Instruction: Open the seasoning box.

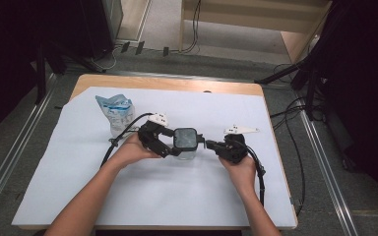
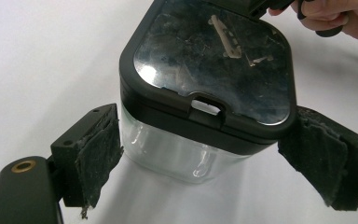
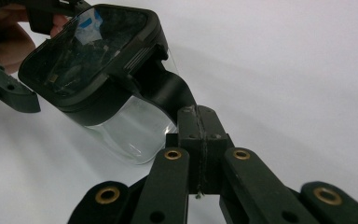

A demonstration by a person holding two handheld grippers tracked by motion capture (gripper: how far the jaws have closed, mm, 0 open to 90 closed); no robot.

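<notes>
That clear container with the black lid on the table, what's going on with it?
A person works on the container with a tool in each hand, on a white sheet. The right tool is shut on a black tab at the lid's edge. The left tool stands open around the clear body, its pads apart from the walls. A blue-and-white bag stands behind, to the left.

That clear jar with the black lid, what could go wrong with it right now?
The left hand-held gripper stands open around the jar, so it is not steadied. The right hand-held gripper pinches only the lid's black tab; a pull might tip the jar or drag it across the white sheet.
</notes>
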